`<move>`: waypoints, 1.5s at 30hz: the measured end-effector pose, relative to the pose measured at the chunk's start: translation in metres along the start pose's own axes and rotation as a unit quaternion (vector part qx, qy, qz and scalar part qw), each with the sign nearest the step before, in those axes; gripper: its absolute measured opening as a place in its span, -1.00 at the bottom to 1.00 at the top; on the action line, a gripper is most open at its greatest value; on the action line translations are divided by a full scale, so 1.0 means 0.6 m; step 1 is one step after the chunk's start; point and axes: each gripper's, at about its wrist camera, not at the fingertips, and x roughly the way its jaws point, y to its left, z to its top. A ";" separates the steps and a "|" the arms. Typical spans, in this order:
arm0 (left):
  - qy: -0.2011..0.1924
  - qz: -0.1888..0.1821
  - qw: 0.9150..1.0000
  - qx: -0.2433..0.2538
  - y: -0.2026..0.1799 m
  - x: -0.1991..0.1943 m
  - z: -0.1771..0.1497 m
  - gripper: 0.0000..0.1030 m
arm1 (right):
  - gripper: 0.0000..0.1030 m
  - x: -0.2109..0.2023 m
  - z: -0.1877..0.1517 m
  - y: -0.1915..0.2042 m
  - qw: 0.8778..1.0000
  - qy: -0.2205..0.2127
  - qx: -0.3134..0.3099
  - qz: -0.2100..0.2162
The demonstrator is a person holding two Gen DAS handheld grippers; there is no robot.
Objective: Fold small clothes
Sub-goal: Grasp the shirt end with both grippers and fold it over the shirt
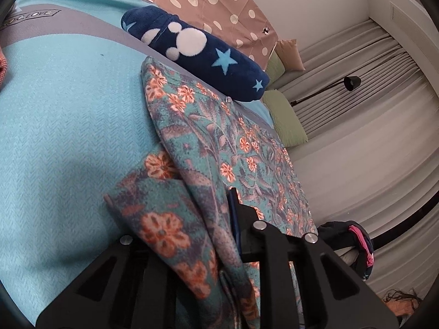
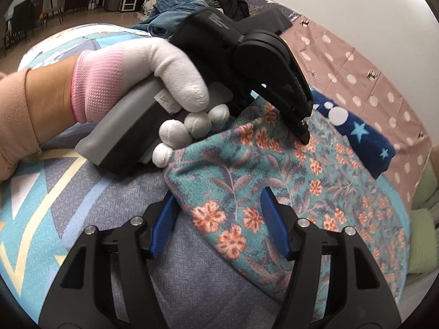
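Nearest the right wrist camera, the right gripper is seen with its two blue pads spread apart, and a corner of the floral garment lies between them without either pad pressing on it, so this gripper is released. One floral garment is counted; it is spread over the bedspread and runs from the near middle toward the far right. At its far edge the left gripper is held by a hand in a white and pink glove, and its black tips are pointed down onto the cloth. From the left wrist view, the left gripper is seen clenched on a raised fold of the floral garment, which is bunched between the jaws and drapes down over them. One folded dark blue fleece piece with white dots and blue stars lies just beyond the garment, touching its far edge. Behind it a pink dotted sheet is spread. Two green cushions are seen at the far right, beside one black lamp. No containers are visible in either view.
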 end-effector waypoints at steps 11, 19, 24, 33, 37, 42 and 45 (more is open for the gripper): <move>-0.002 -0.029 1.000 -0.003 0.006 -0.001 0.001 -0.80 | -0.49 0.016 0.015 0.014 0.999 -0.002 -0.010 -0.038; -0.008 -0.016 1.000 0.005 -0.028 -0.005 0.016 -0.81 | -0.75 -0.035 0.015 -0.044 0.996 -0.051 0.062 -0.029; -0.008 -0.008 1.000 0.015 -0.072 0.009 0.031 -0.81 | -0.76 -0.065 0.009 -0.096 0.991 -0.066 0.117 -0.022; -0.011 0.019 1.000 0.002 -0.134 0.047 0.040 -0.81 | -0.76 -0.111 -0.039 -0.201 0.973 -0.081 0.214 -0.013; -0.008 0.037 0.999 0.021 -0.178 0.073 0.044 -0.81 | -0.76 -0.128 -0.070 -0.239 0.964 -0.087 0.251 -0.014; 0.001 0.058 0.997 0.050 -0.240 0.119 0.045 -0.81 | -0.76 -0.146 -0.126 -0.292 0.944 -0.091 0.316 0.008; 0.011 0.069 0.995 0.065 -0.272 0.151 0.042 -0.81 | -0.76 -0.154 -0.166 -0.328 0.928 -0.094 0.360 0.029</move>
